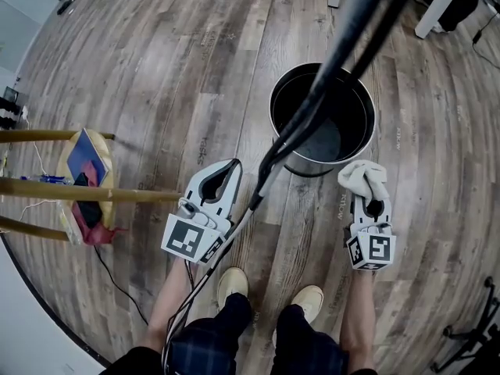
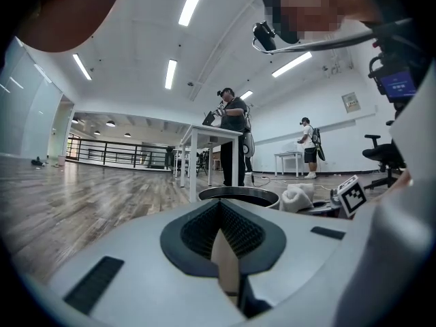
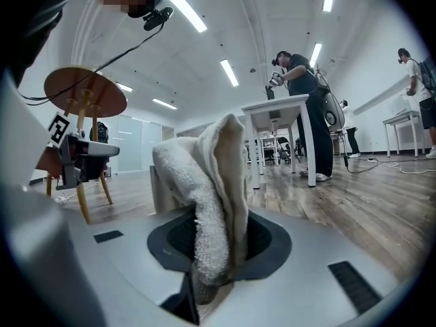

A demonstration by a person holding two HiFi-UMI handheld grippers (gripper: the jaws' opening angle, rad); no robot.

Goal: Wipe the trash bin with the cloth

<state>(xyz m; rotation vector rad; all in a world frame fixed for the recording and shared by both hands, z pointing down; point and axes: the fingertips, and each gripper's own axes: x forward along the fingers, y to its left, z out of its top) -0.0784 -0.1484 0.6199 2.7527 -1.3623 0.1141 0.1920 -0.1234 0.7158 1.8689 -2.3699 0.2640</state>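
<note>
A black round trash bin (image 1: pixel 322 119) stands on the wood floor just ahead of my feet; its rim (image 2: pixel 238 195) also shows in the left gripper view. My right gripper (image 1: pixel 367 184) is shut on a white terry cloth (image 1: pixel 363 177), held at the bin's near right side. In the right gripper view the cloth (image 3: pixel 208 189) bunches up out of the closed jaws. My left gripper (image 1: pixel 223 180) hangs left of the bin, jaws shut with nothing between them (image 2: pixel 223 251).
A round wooden stool (image 1: pixel 82 186) with a blue and red item stands at the left. Cables (image 1: pixel 328 69) hang across the bin from above. White table legs (image 1: pixel 437 6) stand at the far right. Other people work at tables (image 2: pixel 211 142) in the background.
</note>
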